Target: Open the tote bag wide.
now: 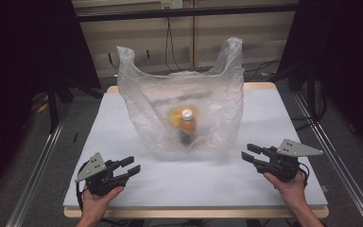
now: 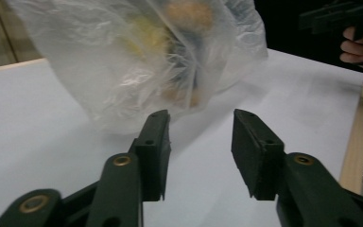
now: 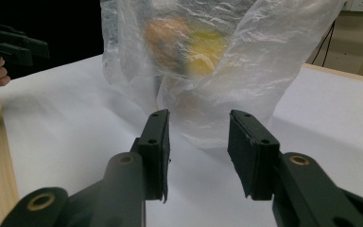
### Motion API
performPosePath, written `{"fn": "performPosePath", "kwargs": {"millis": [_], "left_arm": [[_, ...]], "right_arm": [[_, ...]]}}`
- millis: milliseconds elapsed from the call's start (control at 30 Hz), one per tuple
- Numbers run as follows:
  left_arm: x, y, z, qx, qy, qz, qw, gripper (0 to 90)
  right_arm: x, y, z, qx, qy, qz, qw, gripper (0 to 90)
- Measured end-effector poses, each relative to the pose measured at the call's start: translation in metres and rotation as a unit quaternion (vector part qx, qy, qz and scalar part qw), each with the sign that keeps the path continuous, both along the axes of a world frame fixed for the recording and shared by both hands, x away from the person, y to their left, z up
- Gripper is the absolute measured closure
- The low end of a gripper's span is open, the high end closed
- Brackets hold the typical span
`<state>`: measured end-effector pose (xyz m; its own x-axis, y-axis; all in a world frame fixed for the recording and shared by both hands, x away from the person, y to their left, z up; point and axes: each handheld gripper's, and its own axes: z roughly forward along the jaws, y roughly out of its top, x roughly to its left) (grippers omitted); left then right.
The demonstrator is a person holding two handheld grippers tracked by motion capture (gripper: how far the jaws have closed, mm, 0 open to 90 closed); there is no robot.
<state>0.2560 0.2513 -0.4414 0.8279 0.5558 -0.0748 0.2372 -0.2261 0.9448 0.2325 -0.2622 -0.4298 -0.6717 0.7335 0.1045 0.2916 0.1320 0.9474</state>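
A thin clear plastic bag (image 1: 184, 101) stands upright in the middle of the white table (image 1: 123, 113), its two handles pointing up. Inside it I make out an orange bottle (image 1: 187, 124) with a white cap and something yellow behind it. My left gripper (image 1: 131, 166) rests near the front left of the table, jaws open and empty, pointing toward the bag (image 2: 137, 61). My right gripper (image 1: 248, 153) sits at the front right, also open and empty, aimed at the bag (image 3: 208, 61). Both stand a short way off the bag.
The table's wooden edge (image 1: 194, 213) runs along the front. Dark stands and cables (image 1: 170, 38) are behind the table, with metal rails (image 1: 38, 165) on the floor at both sides. Bare tabletop lies between the grippers and the bag.
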Motion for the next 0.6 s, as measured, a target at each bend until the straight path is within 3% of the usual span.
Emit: {"fn": "performPosePath", "kwargs": {"millis": [200,300,433,600], "left_arm": [[0.000,-0.013,0.006,-0.003,0.032,-0.034,0.9989,69.3],[0.004,-0.016,0.009,0.004,0.034,-0.047,0.9983,76.0],[0.013,-0.018,0.013,-0.010,0.035,-0.050,0.9981,84.7],[0.023,-0.028,0.016,-0.005,0.037,-0.055,0.9978,87.4]], "right_arm": [[0.003,0.006,0.008,-0.003,0.002,0.016,0.9999,73.7],[0.008,0.011,0.011,-0.010,0.010,0.025,0.9996,80.5],[0.015,0.016,0.013,-0.002,0.014,0.047,0.9988,88.5],[0.025,0.019,0.020,0.008,0.016,0.061,0.9980,90.0]]}}
